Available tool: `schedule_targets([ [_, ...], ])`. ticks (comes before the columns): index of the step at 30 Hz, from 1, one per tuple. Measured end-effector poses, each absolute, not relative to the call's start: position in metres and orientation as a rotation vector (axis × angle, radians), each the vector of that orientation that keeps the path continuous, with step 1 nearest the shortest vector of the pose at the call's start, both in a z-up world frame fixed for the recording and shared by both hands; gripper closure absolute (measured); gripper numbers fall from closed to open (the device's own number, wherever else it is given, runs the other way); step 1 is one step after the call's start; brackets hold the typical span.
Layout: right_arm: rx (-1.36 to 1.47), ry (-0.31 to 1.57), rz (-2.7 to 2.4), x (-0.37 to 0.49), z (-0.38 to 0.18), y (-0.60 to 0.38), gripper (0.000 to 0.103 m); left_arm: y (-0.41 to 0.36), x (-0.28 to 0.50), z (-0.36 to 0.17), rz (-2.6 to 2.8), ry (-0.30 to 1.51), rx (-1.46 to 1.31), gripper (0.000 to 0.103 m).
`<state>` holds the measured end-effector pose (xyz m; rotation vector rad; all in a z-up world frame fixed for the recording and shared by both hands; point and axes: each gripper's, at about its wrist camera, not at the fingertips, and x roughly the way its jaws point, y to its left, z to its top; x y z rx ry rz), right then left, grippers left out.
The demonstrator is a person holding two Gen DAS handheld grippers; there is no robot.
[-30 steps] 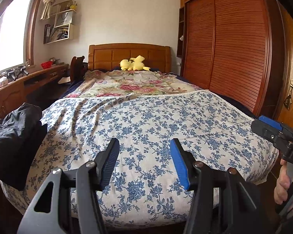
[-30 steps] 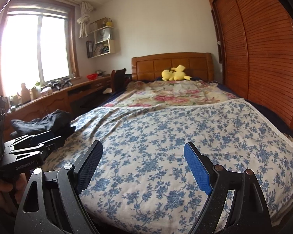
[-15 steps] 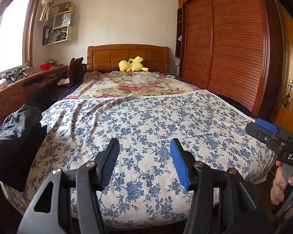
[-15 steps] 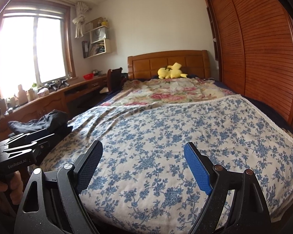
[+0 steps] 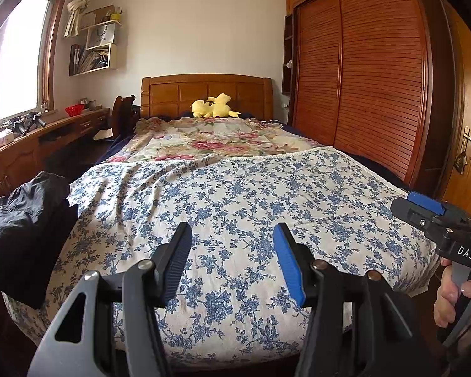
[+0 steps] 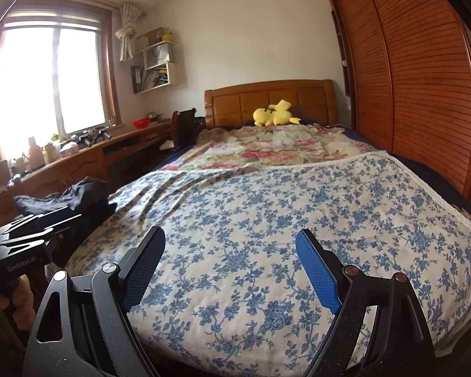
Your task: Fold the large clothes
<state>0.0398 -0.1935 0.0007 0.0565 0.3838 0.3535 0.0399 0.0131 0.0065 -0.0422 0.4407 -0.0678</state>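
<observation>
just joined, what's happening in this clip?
A person holds a two-finger claw in each hand at the foot of a bed. The left claw and right claw are both open, holding nothing, and hover over the blue floral bedspread. A crumpled black garment sits at the bed's left edge, untouched, probably the item to fold. Folding has not started. A yellow plush toy lies by the headboard.
</observation>
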Motion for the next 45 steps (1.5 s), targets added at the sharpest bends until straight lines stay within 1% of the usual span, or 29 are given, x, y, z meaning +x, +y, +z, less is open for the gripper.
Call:
schedule_targets([
  [45, 0.059, 0.385, 0.355, 0.0399, 0.0014, -0.1916, 0.016, 0.0147, 0.0301, 0.0088, -0.063, 0.422, -0.045, 0.05],
])
